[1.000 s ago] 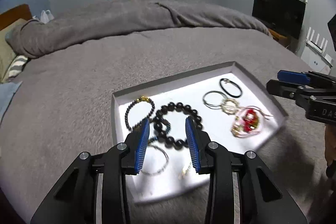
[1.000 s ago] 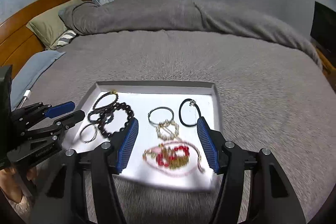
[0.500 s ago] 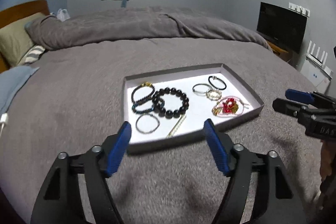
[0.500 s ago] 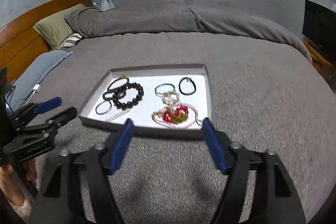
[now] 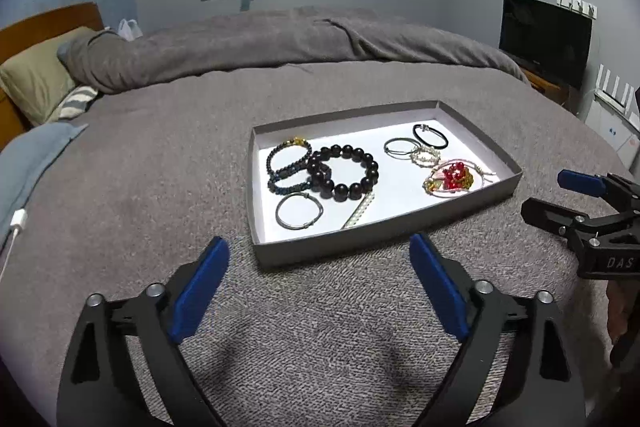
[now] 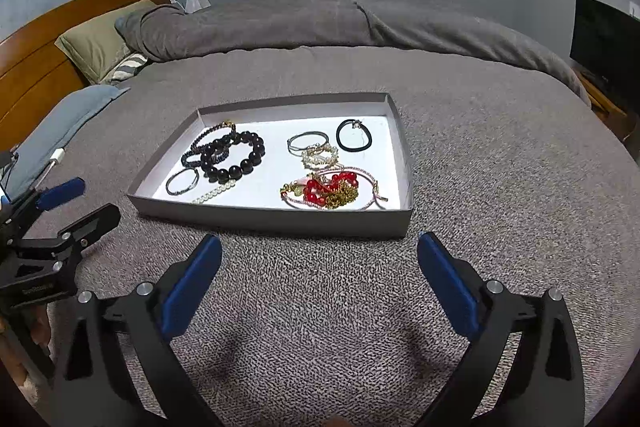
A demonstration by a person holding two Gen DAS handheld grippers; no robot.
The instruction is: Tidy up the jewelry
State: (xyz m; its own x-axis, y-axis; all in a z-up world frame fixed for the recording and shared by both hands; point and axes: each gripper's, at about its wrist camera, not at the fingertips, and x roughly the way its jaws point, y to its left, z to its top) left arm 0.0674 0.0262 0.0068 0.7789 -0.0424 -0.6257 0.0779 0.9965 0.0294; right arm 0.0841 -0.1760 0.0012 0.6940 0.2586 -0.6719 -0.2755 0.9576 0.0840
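A shallow grey tray (image 5: 384, 233) (image 6: 280, 219) with a white floor lies on the grey bedspread. In it lie a large black bead bracelet (image 5: 344, 171) (image 6: 236, 157), thin dark bead bracelets (image 5: 286, 163), a silver bangle (image 5: 299, 211) (image 6: 182, 181), a pearl strand (image 5: 360, 211), a black hair tie (image 5: 430, 135) (image 6: 354, 135), a silver ring bracelet (image 5: 400, 147) and a red and gold tangle (image 5: 452, 179) (image 6: 332, 189). My left gripper (image 5: 318, 259) (image 6: 76, 201) is open and empty in front of the tray. My right gripper (image 6: 320, 259) (image 5: 560, 197) is open and empty too.
The bed has a rolled grey duvet (image 5: 260, 43) at the back, pillows (image 6: 96, 43) and a wooden headboard (image 6: 36, 55) at the left. A blue cloth with a white charger (image 5: 18, 219) lies at the left edge. A dark TV (image 5: 544, 37) stands at the right.
Both grippers have pulled back from over the tray to the bedspread in front of it, and their jaws have opened wider. The jewelry has stayed in the tray.
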